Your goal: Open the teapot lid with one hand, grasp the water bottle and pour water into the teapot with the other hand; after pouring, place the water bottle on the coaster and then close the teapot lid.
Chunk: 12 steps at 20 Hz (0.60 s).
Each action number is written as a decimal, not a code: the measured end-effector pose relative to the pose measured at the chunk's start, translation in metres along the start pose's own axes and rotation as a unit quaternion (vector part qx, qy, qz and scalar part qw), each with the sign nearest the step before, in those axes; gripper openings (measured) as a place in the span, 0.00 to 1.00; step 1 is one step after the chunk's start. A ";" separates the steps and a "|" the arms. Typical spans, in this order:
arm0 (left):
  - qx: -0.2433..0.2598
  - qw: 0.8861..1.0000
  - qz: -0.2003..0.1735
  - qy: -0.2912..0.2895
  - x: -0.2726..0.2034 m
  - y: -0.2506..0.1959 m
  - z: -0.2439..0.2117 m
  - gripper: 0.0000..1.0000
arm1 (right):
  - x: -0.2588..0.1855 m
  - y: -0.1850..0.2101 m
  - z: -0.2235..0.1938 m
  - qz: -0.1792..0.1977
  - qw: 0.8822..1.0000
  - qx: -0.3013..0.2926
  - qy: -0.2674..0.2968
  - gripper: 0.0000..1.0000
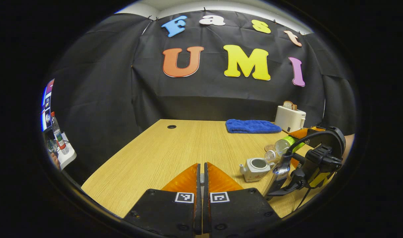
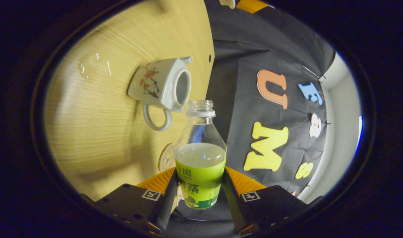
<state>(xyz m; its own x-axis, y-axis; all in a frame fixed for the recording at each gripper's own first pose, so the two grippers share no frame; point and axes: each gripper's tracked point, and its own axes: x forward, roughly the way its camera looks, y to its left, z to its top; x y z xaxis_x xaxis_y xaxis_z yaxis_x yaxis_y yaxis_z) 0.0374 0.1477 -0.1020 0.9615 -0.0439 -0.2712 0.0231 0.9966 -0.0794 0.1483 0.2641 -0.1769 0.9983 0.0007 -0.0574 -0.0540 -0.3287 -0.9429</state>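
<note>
The white teapot (image 1: 256,168) stands lidless on the wooden table (image 1: 161,155), right of my left gripper (image 1: 201,172). That gripper is shut, with a pale sliver of the teapot lid (image 1: 201,180) pinched between its fingers. My right gripper (image 2: 199,185) is shut on the green-labelled water bottle (image 2: 200,158), which has no cap and is partly full. The bottle (image 1: 282,147) is tilted, its mouth close over the teapot (image 2: 161,86) opening. No stream of water can be made out. A round coaster (image 2: 167,157) lies on the table beside the bottle, behind the teapot.
A blue towel (image 1: 253,126) and a white toaster (image 1: 290,118) holding bread sit at the table's far right. A few water drops (image 2: 89,66) lie on the wood near the teapot. Off the table's left edge stands another bottle (image 1: 57,134) on a white stand.
</note>
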 end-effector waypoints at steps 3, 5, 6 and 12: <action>0.001 1.000 0.000 0.001 0.001 0.002 -0.001 0.04 | -0.001 -0.006 0.004 -0.008 1.000 -0.027 -0.005 0.73; 0.001 1.000 -0.001 0.004 0.000 0.002 -0.003 0.04 | 0.002 -0.009 0.009 -0.013 0.999 -0.042 -0.006 0.74; 0.001 1.000 -0.002 0.006 0.001 0.002 -0.004 0.04 | 0.003 -0.011 0.009 -0.018 0.999 -0.046 -0.006 0.74; 0.004 1.000 -0.004 0.012 0.001 0.006 -0.008 0.04 | 0.001 -0.024 0.011 -0.041 0.995 -0.090 -0.002 0.73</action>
<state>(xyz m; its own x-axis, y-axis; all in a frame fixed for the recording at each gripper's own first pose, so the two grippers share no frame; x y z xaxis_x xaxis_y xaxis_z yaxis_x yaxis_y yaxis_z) 0.0360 0.1527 -0.1105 0.9543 -0.0530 -0.2942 0.0326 0.9967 -0.0737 0.1503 0.2827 -0.1578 0.9991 0.0384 0.0154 0.0323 -0.4918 -0.8701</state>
